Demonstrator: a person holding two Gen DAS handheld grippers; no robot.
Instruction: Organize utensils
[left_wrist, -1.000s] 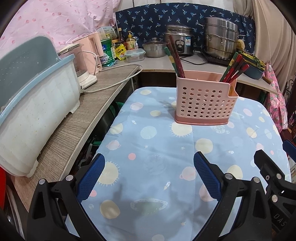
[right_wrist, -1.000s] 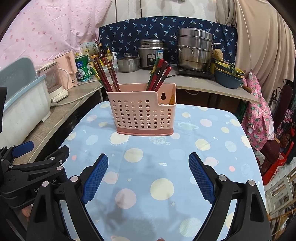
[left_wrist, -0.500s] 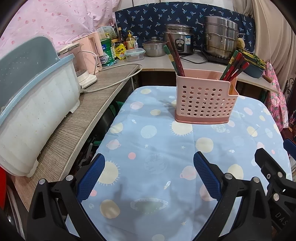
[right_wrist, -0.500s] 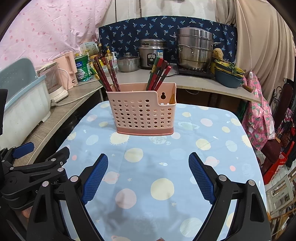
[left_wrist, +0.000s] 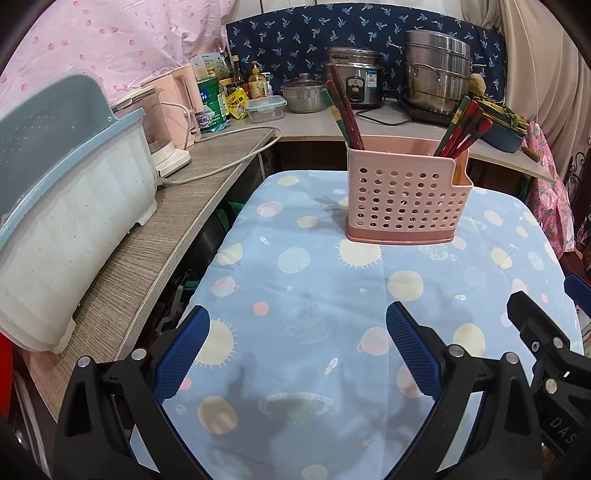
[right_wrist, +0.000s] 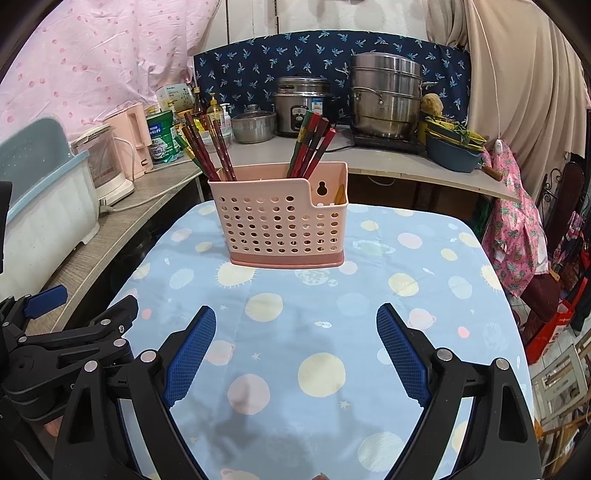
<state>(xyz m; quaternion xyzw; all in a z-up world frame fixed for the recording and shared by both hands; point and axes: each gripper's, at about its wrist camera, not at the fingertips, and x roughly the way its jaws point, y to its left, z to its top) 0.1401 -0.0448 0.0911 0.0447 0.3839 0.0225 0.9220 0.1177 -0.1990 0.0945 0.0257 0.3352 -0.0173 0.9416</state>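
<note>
Beyond both wide-open, empty grippers, left (left_wrist: 297, 354) and right (right_wrist: 295, 354), the pink holder (right_wrist: 280, 218) stands mid-desk with chopsticks (right_wrist: 312, 147) leaning inside; a careless reach could tip the light holder.

Hand-held grippers: black frames, blue pads.
Left gripper (left_wrist: 297, 352) and right gripper (right_wrist: 295, 354) are alike: matte black plastic arms with triangular cut-outs, silver round-head screws at the pivots, and blue cross-hatched rubber pads (right_wrist: 190, 354) on the fingers. White lettering "DAS" on one black body.
</note>
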